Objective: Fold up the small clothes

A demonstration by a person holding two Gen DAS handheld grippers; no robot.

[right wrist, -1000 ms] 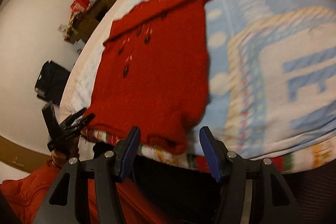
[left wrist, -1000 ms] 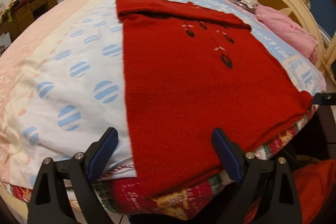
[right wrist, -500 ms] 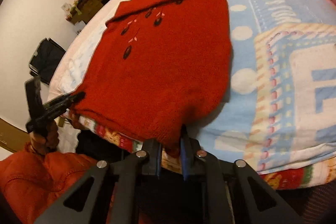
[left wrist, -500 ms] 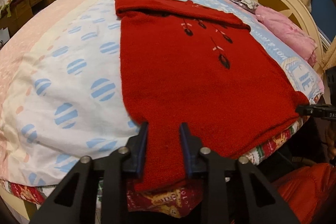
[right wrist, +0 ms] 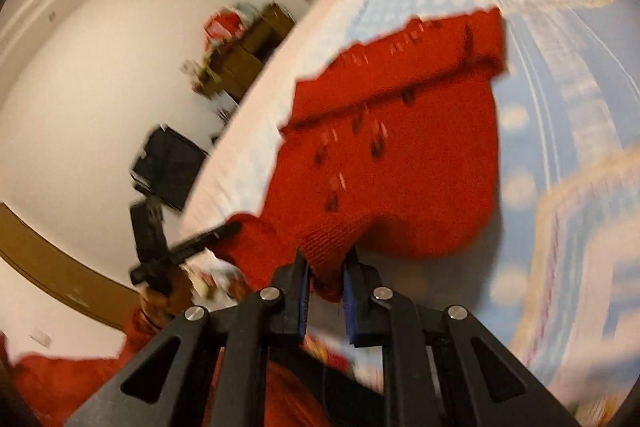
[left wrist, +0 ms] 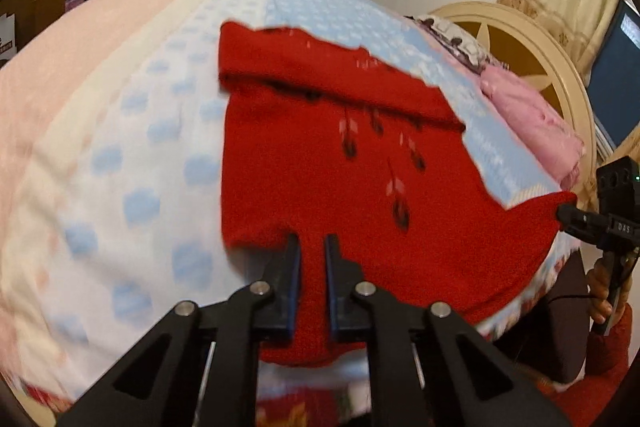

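Pinching the near hem of the red sweater (left wrist: 344,187) lying on the bed (left wrist: 132,163), the left tongs (left wrist: 312,247) and right tongs (right wrist: 326,259) have just been closing and are now clamping knit at either hem corner. Both bites are looking shallow — the heavy knit may be slipping free, or one corner may be lagging and skewing the fold toward the turned-down collar end.

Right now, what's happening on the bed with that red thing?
A person is folding a red knit sweater spread on the bed, a handheld gripper in each hand. The left gripper and the right gripper have each just closed on a corner of the near hem, which is raised off the bedding. The far end of the sweater is already folded over. A pink garment lies by the headboard, untouched.
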